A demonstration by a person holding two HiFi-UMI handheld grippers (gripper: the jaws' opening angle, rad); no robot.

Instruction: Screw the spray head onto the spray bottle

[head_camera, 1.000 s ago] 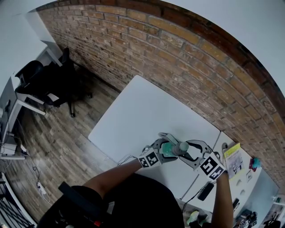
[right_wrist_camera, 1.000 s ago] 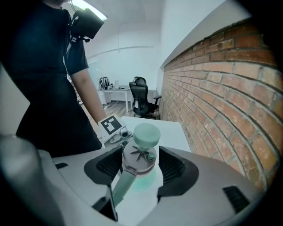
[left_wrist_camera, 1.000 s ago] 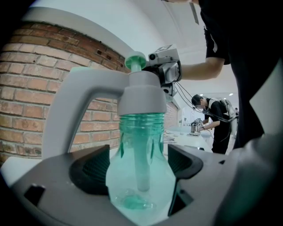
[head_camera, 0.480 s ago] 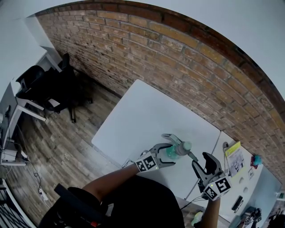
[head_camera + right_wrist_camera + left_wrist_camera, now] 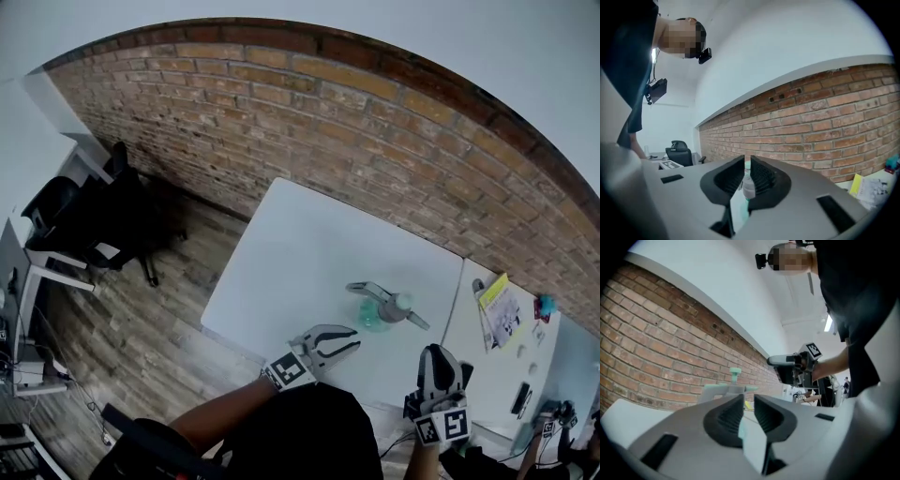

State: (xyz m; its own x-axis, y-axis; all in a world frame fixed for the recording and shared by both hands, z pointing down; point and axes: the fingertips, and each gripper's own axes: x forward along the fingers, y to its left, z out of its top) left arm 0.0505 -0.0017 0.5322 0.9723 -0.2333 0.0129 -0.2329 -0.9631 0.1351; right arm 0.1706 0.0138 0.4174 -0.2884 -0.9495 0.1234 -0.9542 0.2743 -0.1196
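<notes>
White table [image 5: 309,234] runs out ahead of both tools. The left gripper [image 5: 349,339] hangs over its near edge. Its jaws have just been closing and now stand nearly together, with a narrow slit between the pads and nothing gripped. The right gripper [image 5: 438,354] is level with it, off to its right and well apart. Its jaws have also just been closing to a thin gap, and they hold nothing.

The bottle [image 5: 372,317] stands upright on the table, ahead of both sets of jaws and clear of them. It lies a little right of the left tips and left of the right ones, and shows only through each slit, well beyond the pads. The head [image 5: 382,295] sits on top of it, nozzle pointing sideways. Brick wall [image 5: 375,122] closes the far side.

With the head seated and both tools off the bottle, the screwing step looks finished or paused. If the collar needs more turns, one gripper must open and clamp the body. The other would then open, take the head and twist.
</notes>
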